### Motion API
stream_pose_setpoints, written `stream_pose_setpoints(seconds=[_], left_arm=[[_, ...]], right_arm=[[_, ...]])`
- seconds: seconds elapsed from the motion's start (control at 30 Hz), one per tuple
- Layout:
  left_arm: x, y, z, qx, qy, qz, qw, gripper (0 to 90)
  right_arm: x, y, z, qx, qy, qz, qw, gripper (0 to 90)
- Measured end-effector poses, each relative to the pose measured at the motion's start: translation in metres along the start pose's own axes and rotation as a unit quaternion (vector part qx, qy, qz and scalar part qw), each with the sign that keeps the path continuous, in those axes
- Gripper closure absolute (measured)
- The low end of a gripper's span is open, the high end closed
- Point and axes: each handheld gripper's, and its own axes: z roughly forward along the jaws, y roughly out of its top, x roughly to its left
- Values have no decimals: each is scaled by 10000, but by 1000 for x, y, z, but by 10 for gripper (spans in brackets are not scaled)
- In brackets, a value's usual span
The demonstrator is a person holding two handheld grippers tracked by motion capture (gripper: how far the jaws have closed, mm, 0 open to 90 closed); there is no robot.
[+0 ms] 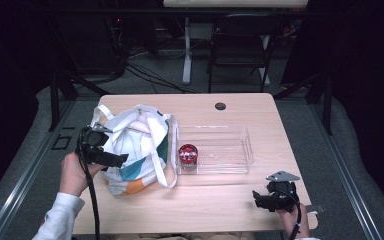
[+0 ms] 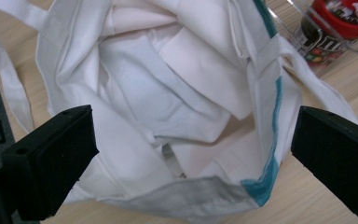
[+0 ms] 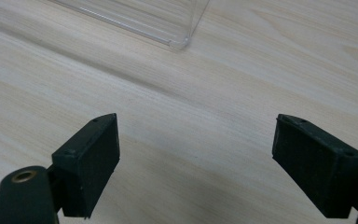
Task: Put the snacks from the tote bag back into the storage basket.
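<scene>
The right hand-held gripper sits at the counter's near right corner, close to the front edge, jaws spread wide over bare wood with nothing between them. A broad strip of open counter runs along the near edge between the two hands. The left hand-held gripper hangs at the left edge, jaws also wide apart and holding nothing, pointing into the open mouth of one white bag, whose rim lies just beyond and between the jaws. Just right of the bag lies one clear tray, well apart from the right hand-held gripper. One red-lidded jar stands in the tray's left end, near the bag. The counter's far edge is bare.
</scene>
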Motion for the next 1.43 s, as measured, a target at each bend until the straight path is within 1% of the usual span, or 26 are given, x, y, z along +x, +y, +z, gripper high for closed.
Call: stream_pose_setpoints(seconds=[0.03, 0.07, 0.1, 0.17, 0.2, 0.33, 0.4, 0.43, 0.47, 0.57, 0.63, 0.67, 0.7, 0.77, 0.9, 0.93, 0.97, 1.0, 1.07, 1.17, 1.2, 1.23, 1.27, 1.43], left_arm=[[2, -4, -1, 31, -27, -26, 10000, 2], [3, -8, -1, -9, 23, -74, 10000, 2], [5, -12, -2, 1, 15, -104, 9999, 2], [7, -20, -2, -27, 79, -148, 9999, 2], [8, -25, -2, -3, 64, -171, 9998, 2], [11, -43, -1, 65, 144, -279, 9995, 2], [13, -50, 0, 114, 110, -349, 9993, 2], [14, -54, 0, 122, 142, -386, 9991, 2], [15, -58, 1, 135, 122, -431, 9989, 2], [16, -68, 2, 166, 154, -495, 9985, 2], [18, -74, 3, 223, 168, -498, 9984, 1], [18, -76, 5, 219, 183, -539, 9981, 1], [18, -79, 6, 226, 215, -547, 9980, 1], [19, -82, 7, 283, 198, -556, 9979, 1], [20, -88, 10, 278, 199, -632, 9974, 1], [21, -89, 10, 292, 146, -626, 9975, 1], [20, -90, 10, 252, 192, -626, 9975, 1], [21, -91, 11, 269, 165, -642, 9974, 1], [21, -94, 12, 241, 190, -689, 9972, 1], [23, -99, 13, 264, 88, -753, 9968, 1], [23, -100, 13, 264, 101, -743, 9968, 1], [23, -102, 14, 270, 37, -771, 9967, 2], [23, -103, 14, 252, 25, -806, 9964, 1], [26, -106, 16, 244, -33, -848, 9961, 1]], right_arm=[[0, 0, 0, 5, -14, 3, 10000, 143], [0, 0, 0, 3, 0, 8, 10000, 144], [0, 0, 0, 11, -12, 4, 10000, 144], [0, 0, 0, 0, -11, 9, 10000, 143], [0, 0, 0, 1, 1, 8, 10000, 144], [1, 0, 0, 10, 18, -6, 10000, 144], [1, 0, 0, 15, 17, -3, 10000, 144], [1, 0, 0, 15, 15, -2, 10000, 144], [1, 0, 0, 14, 14, -2, 10000, 143], [1, 0, -1, 5, -13, -6, 10000, 143], [1, 0, 0, -6, 4, -13, 10000, 143], [1, 0, 0, -15, -5, -10, 10000, 144], [1, 0, -1, -12, -1, -9, 10000, 143], [1, 0, 0, -6, -3, -10, 10000, 143], [2, 0, 0, -7, -14, -25, 10000, 144], [2, 0, 0, -14, -15, -16, 10000, 143], [2, 0, -1, -2, -17, -27, 10000, 144], [2, 0, -1, 4, -25, -34, 10000, 144], [2, 0, -1, 7, -27, -42, 10000, 143], [2, 0, -1, 15, -14, -66, 10000, 143], [2, 0, -1, 14, -18, -56, 10000, 144], [2, -1, 0, -4, -19, -42, 10000, 143], [2, -1, 0, -2, -16, -30, 10000, 143], [2, 0, 0, 4, -9, -81, 10000, 143]])
